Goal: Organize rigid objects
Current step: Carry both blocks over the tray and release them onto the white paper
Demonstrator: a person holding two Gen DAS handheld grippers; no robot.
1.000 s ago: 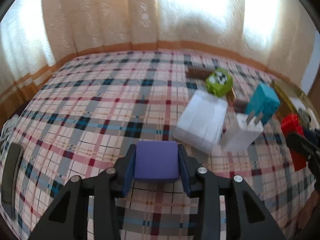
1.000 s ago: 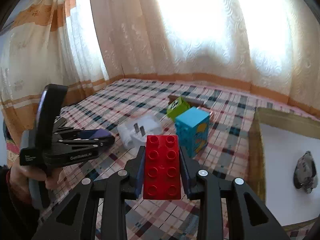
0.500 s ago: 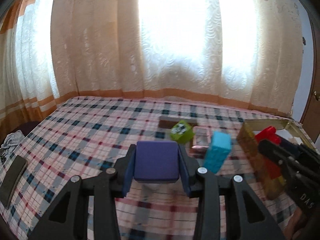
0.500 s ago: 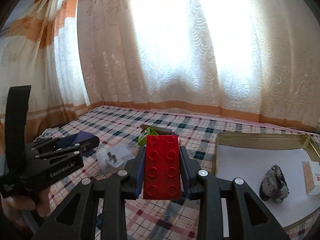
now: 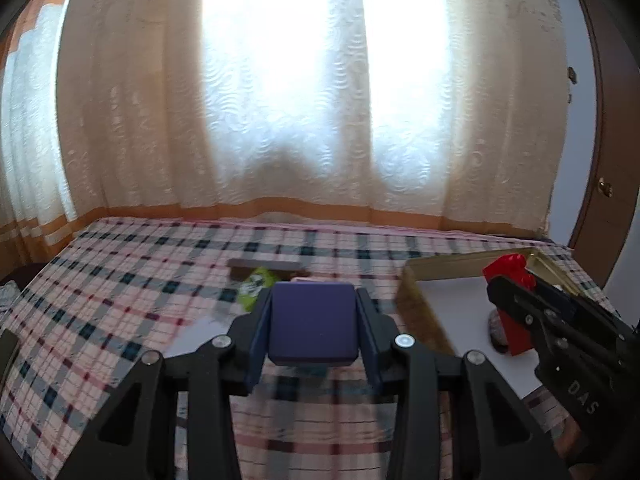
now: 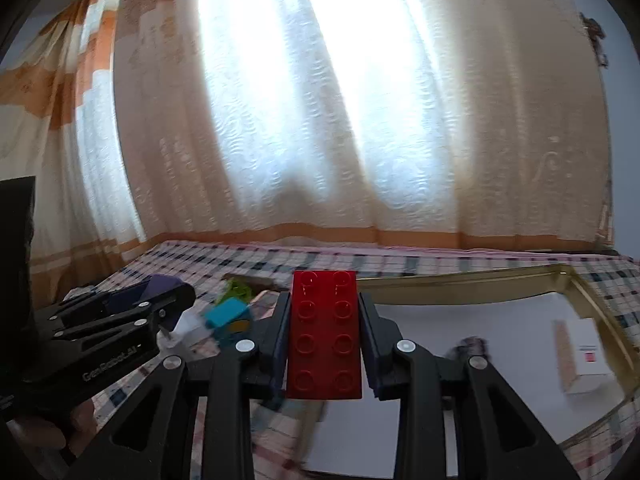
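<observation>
My left gripper (image 5: 313, 326) is shut on a purple block (image 5: 312, 322) and holds it above the checked bedspread, left of the gold-rimmed tray (image 5: 420, 308). My right gripper (image 6: 324, 332) is shut on a red studded brick (image 6: 324, 332) and holds it over the near left part of the tray (image 6: 460, 278). The red brick also shows in the left wrist view (image 5: 510, 304) above the tray's white floor. The left gripper with the purple block shows at the left of the right wrist view (image 6: 160, 292).
In the tray lie a grey stone (image 6: 470, 346) and a small white box (image 6: 584, 354). On the bedspread lie a green block (image 5: 256, 286), a teal block (image 6: 226, 314), a white plug adapter (image 6: 182, 330) and a dark flat piece (image 5: 268, 266). Curtains hang behind.
Both grippers have lifted and swung right toward the tray, each still holding its block. The right gripper's red brick has moved from over the bedspread to over the tray.
</observation>
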